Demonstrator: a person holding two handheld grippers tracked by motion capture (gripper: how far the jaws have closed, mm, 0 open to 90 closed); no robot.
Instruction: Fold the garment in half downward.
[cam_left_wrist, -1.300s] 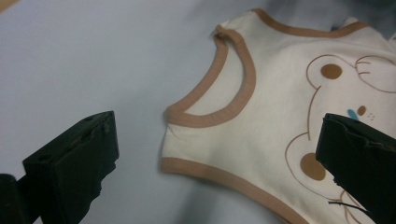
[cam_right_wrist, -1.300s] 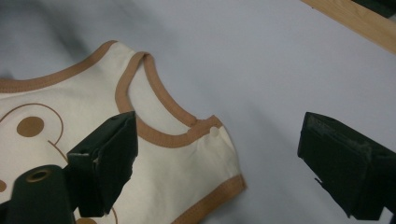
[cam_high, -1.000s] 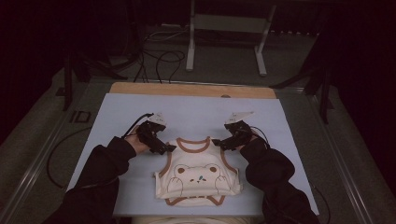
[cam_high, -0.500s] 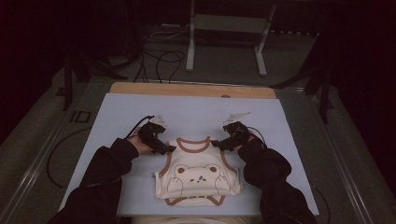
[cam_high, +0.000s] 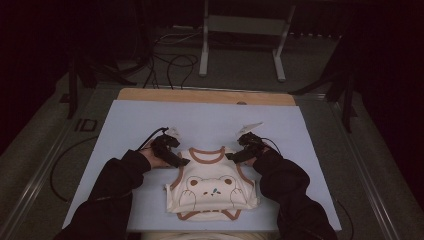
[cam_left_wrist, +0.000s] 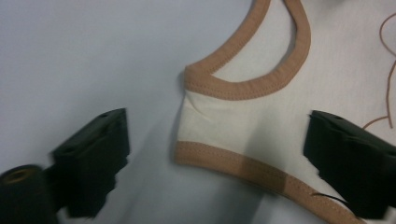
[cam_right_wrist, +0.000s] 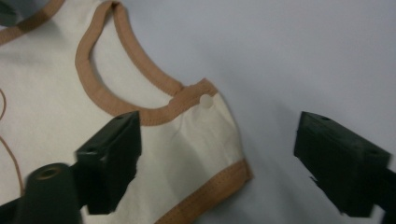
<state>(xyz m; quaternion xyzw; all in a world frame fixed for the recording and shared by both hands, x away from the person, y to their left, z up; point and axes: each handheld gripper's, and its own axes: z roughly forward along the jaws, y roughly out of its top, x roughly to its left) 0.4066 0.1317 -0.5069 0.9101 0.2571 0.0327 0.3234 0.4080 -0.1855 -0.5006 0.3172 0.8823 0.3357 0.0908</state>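
A pale blue mat (cam_high: 130, 140) is covering most of the table (cam_high: 200, 96), whose wooden edge is showing as a strip along the far side.

A cream vest (cam_high: 212, 192) with tan trim and a bear drawn on its front is lying flat on the near middle of the mat, its neck opening pointing to the far side and its hem folded under at the near end.

The person's dark sleeves are reaching in from the near edge, one on each side of the vest.

The left gripper (cam_high: 181, 162) is hanging over the vest's left shoulder strap (cam_left_wrist: 219, 126). Its jaws are standing wide apart and have just been closing a little; in the left gripper view the strap is lying between them, one jaw over the bare mat and the other over the cream cloth, and neither is pressing on it.

The right gripper (cam_high: 234, 156) is hanging over the right shoulder strap (cam_right_wrist: 201, 133) in the same way. Its jaws are also wide and have just been closing slightly, with the strap between them and nothing gripped.

A small white snap (cam_right_wrist: 206, 101) is sitting on the tan band at the top of the right strap.
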